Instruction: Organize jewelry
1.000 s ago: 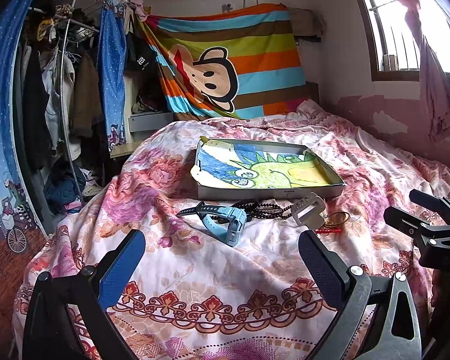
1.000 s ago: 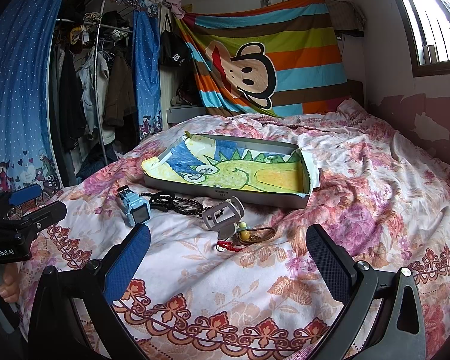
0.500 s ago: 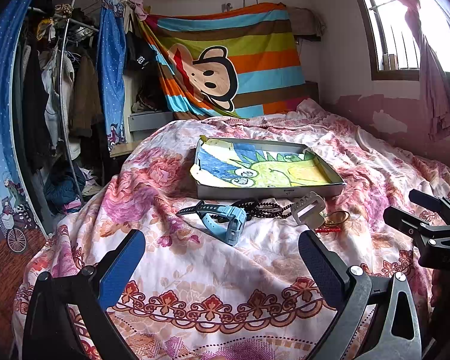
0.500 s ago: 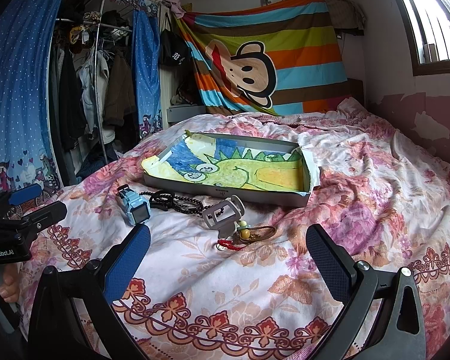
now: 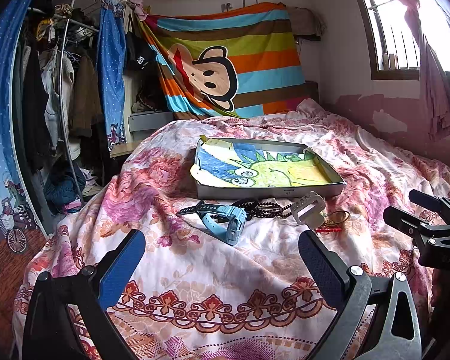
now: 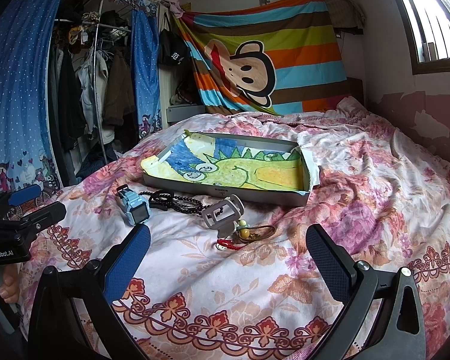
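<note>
Jewelry lies in a loose row across the middle of both frames, on the flowered bedspread (image 5: pixel 225 273) just in front of the shallow tray (image 5: pixel 270 192) lined with a crayon drawing; nothing sits in the tray yet. Left to right run a blue watch (image 5: pixel 226 220), a dark bead strand (image 5: pixel 265 208), a grey buckled strap (image 5: pixel 307 210) and a small corded charm (image 6: pixel 244 234) with a red tassel. The left gripper (image 5: pixel 222 258) and the right gripper (image 6: pixel 228 253) hover low in frame, jaws spread wide, holding nothing. I judge the step is the first pick: take the watch by its body, since it lies apart; lift the beads slowly, since they touch the strap and may drag it.
</note>
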### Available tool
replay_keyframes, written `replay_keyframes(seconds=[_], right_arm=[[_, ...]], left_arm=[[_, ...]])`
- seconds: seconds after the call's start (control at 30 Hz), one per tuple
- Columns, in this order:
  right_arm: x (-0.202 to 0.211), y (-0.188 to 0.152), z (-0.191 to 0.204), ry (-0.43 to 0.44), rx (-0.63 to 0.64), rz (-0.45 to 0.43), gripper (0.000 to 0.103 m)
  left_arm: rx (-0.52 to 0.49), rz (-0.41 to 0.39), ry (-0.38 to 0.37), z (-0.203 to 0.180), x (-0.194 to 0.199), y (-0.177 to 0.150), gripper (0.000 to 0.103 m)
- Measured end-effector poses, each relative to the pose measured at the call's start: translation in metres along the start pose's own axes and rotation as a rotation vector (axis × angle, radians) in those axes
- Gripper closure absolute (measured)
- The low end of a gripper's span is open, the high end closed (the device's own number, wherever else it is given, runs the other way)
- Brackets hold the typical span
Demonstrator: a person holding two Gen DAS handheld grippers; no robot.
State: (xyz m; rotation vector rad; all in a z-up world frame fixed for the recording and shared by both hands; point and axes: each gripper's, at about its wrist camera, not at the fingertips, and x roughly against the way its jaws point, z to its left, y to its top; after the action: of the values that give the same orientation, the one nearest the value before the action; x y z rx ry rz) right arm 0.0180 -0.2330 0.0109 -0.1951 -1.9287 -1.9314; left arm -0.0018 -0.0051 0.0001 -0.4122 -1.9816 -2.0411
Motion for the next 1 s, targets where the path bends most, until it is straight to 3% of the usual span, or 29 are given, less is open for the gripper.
replay_keyframes(seconds=[0.73, 0.9, 1.0], right_arm=[[-0.002, 0.001, 0.0, -0.003, -0.007, 0.013, 0.001], [-0.013, 0.005, -0.009, 0.0, -0.025, 0.063, 0.001], [-0.025, 0.008, -0.014, 0.022, -0.021, 0.103, 0.001]], left_arm=[[0.002, 0.007, -0.001, 0.0, -0.001, 0.0, 0.0], [0.053, 0.063, -0.017, 0.01, -0.011, -0.002, 0.0], [0.099, 0.137, -0.002, 0.023, -0.027, -0.004, 0.0]])
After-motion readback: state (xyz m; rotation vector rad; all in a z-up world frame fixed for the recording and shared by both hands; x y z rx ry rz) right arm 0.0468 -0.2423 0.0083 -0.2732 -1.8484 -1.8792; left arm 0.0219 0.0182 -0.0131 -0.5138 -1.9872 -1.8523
